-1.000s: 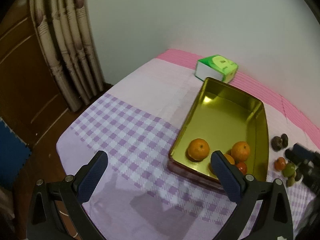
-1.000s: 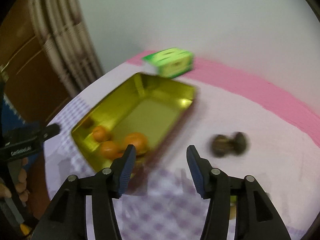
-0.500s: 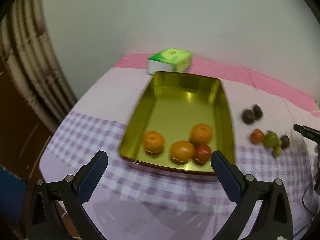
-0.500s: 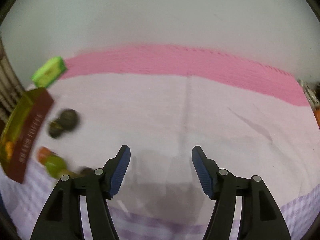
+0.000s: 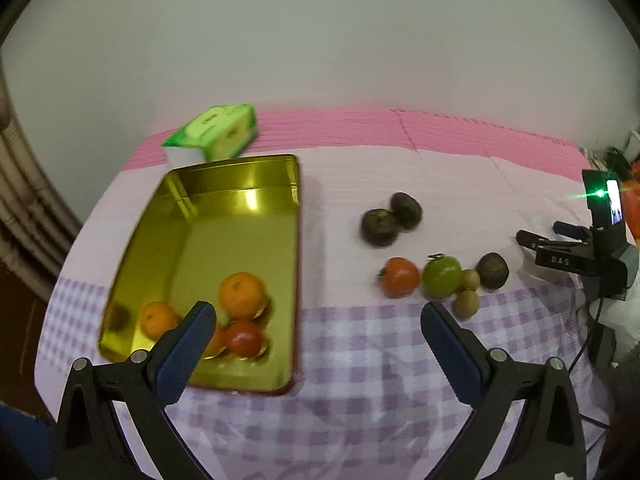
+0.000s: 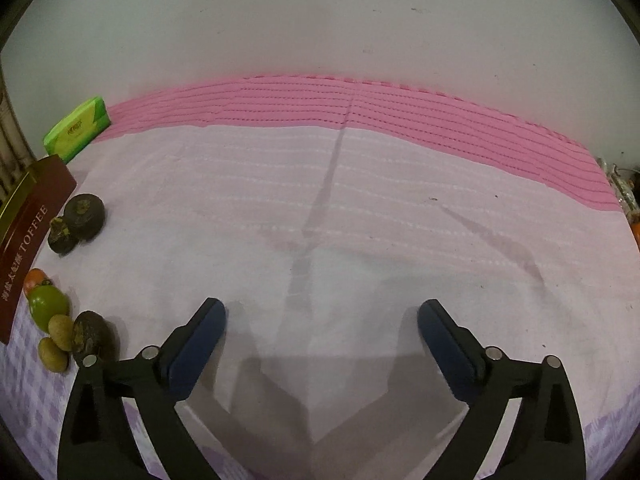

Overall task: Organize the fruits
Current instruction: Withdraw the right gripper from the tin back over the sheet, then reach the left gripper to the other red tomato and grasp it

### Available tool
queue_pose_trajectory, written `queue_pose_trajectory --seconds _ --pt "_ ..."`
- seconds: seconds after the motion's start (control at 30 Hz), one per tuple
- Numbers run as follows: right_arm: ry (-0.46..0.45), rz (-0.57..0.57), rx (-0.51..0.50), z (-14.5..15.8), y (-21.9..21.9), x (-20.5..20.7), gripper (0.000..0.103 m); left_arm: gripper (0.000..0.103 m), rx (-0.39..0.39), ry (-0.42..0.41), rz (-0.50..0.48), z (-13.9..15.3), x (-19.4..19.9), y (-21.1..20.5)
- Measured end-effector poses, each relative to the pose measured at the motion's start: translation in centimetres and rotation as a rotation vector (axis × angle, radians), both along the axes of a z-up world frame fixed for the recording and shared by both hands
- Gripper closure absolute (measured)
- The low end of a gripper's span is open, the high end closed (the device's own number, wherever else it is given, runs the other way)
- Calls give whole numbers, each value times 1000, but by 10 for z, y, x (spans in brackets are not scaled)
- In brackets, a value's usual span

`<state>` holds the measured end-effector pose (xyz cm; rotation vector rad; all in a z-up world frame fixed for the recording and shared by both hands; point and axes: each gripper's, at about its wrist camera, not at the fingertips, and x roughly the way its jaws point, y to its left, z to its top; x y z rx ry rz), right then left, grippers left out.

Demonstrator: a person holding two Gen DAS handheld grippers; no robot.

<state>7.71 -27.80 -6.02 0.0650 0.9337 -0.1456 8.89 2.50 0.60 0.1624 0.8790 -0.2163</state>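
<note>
Oranges (image 5: 241,294), L view only, prob.

My gold tin tray (image 5: 240,216) lies flat on the cloth, holding two oranges (image 5: 242,294) and a red tomato (image 5: 243,338) at its near end, a third orange fruit half hidden; to its right lie two dark fruits (image 5: 378,227) touching; nearer, a red tomato (image 5: 399,277), green tomato (image 5: 441,275), two small brown fruits (image 5: 466,303) and another dark fruit (image 5: 493,271) huddle together.

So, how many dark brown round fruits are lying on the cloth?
3. Two touch each other right of the gold tin. The third lies alone, right of the green tomato. Others may be hidden.
</note>
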Motion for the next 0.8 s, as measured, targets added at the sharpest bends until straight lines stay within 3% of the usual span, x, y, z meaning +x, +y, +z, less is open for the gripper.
queue_pose_trajectory --seconds 0.1,0.17,0.33,0.47,0.8 --pt "6 17 -5 -1 2 2 0 11 12 19 -30 -6 6 -14" --pt "5 17 -4 -1 0 0 0 22 16 34 -45 -10 11 -21" --pt "5 16 -4 -2 -1 -2 0 37 12 75 -85 -20 22 -37" --pt "5 16 -4 -3 1 1 0 44 28 95 -115 -30 30 -47" --pt "5 16 -5 -2 -1 -1 0 47 35 149 -136 -47 49 -61"
